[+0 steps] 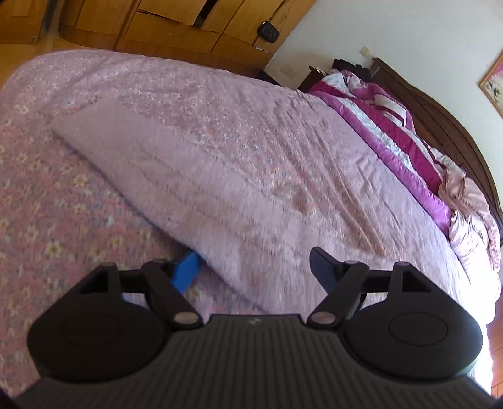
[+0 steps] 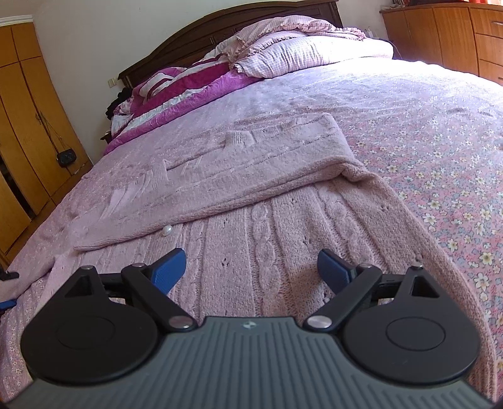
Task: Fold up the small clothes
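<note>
A pale pink cable-knit sweater (image 2: 267, 220) lies flat on the bed, one sleeve (image 2: 251, 163) folded across its body, with a small white button (image 2: 166, 230) near the sleeve edge. My right gripper (image 2: 251, 270) is open, jaws wide apart just above the sweater's lower part. In the left wrist view the sweater (image 1: 226, 176) stretches away as a long pink band. My left gripper (image 1: 254, 267) is open at the sweater's near edge, its left blue finger (image 1: 185, 267) partly tucked under the knit edge and its right finger above the fabric.
The bed has a pink floral cover (image 2: 440, 157). A magenta quilt (image 2: 188, 85) and pillows (image 2: 308, 53) are piled at the dark wooden headboard (image 2: 220, 28). Wooden wardrobes (image 2: 28, 126) stand beside the bed, and wooden drawers (image 2: 456, 34) at the far right.
</note>
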A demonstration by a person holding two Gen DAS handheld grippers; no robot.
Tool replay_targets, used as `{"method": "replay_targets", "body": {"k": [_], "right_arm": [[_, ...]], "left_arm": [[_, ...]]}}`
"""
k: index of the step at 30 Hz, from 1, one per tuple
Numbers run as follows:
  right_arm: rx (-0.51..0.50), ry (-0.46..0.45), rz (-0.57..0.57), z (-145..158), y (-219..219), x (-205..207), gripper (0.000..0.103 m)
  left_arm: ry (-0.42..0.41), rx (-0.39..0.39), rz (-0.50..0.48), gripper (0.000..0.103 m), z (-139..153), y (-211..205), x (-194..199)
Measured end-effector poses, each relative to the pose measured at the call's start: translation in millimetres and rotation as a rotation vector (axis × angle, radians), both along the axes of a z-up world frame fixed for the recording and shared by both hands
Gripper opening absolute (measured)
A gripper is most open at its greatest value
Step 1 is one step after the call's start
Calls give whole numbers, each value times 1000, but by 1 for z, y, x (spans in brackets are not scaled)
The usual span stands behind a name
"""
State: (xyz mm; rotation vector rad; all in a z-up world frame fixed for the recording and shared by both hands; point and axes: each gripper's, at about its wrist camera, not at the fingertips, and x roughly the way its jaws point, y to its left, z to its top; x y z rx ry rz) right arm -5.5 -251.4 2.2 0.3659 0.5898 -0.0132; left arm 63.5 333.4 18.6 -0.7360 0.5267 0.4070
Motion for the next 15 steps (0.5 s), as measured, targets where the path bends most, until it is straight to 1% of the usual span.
{"method": "replay_targets", "body": {"k": [3, 5, 6, 7, 8, 9, 10, 12, 15], "right_arm": [[-16, -1, 2, 0, 2, 0, 95], [-22, -2, 2, -1, 3, 1, 95], [-24, -1, 0, -1, 3, 1, 95], [-25, -2, -2, -1, 3, 1, 95], [-25, -2, -4, -1, 3, 1, 95], [-25, -2, -5, -1, 3, 1, 95], [-26, -3, -4, -1, 3, 0, 95], [-26, -8, -1, -1, 3, 0, 95], [-21, -10, -3, 0, 1, -1, 95]], "left_arm": [[-16, 6, 8, 78, -1, 6, 7], [-18, 31, 1, 77, -1, 7, 12], [-15, 52, -4, 69, 0, 6, 14], [-2, 80, -6, 48, 1, 5, 17], [16, 103, -12, 33, 2, 6, 22], [38, 107, -14, 8, 1, 7, 24], [41, 88, -13, 10, 0, 10, 25], [11, 59, -17, 9, 2, 13, 21], [-46, 92, -50, 9, 15, 7, 15]]}}
